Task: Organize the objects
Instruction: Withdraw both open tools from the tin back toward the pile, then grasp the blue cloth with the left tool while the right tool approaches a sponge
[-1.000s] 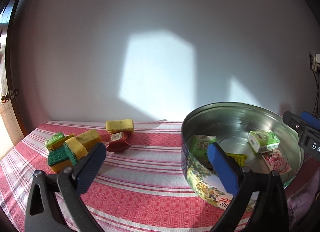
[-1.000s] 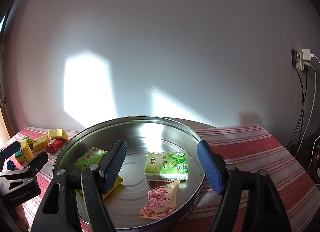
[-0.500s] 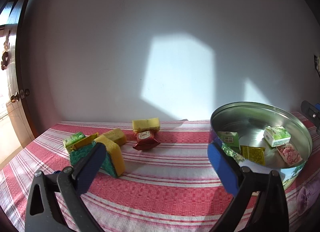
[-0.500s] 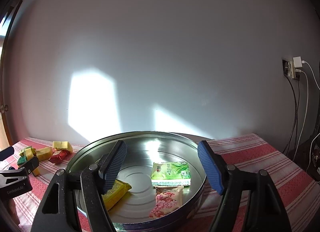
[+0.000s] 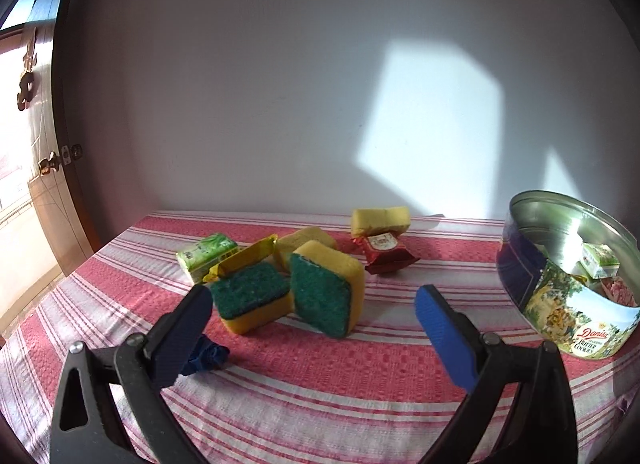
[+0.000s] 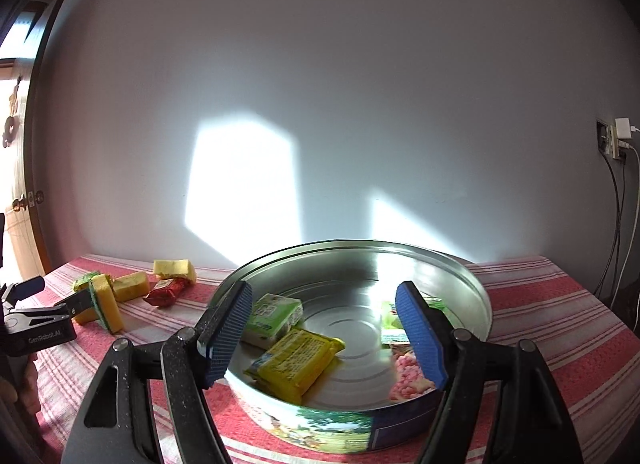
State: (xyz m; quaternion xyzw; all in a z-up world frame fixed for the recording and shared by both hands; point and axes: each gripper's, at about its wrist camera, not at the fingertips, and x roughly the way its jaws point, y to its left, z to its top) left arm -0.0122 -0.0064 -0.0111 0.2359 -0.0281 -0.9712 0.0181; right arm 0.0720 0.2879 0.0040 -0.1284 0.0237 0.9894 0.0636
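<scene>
— Now that our left hand-held gripper [image 5: 314,314] has swung away from the cookie tin [image 5: 568,320] and over to the loose pile, what do we have in front of it?

— A cluster on the striped worktop [image 5: 320,384]: two green-and-yellow sponges, one lying flat [image 5: 252,298] and one standing on edge [image 5: 326,292], touching each other. Behind them lie a green packet [image 5: 206,256], a gold wrapper [image 5: 244,258], two more yellow sponges [image 5: 380,219] and a red sachet [image 5: 386,251]. A second ago the tin filled the right half of that view; now it sits at the far right edge.

— What does that mean for the sorting?

— We judge the drop-off leg is done and we are lining up the next pick. The tin already holds a green packet [image 6: 274,314], a yellow packet [image 6: 298,360] and a pink one [image 6: 408,378], with another green packet half hidden behind the right finger.

— And the jaws?

— On the left they stand spread, empty, with the upright sponge roughly between the two blue pads but farther off, not touched. A small blue scrap [image 5: 206,358] lies just under the left finger.

— And our right hand-held gripper [image 6: 326,336]?

— Also spread with nothing pinched, tilted slightly down over the tin's near rim. It has drifted sideways a little, so the tin now sits more centred beneath it.
</scene>
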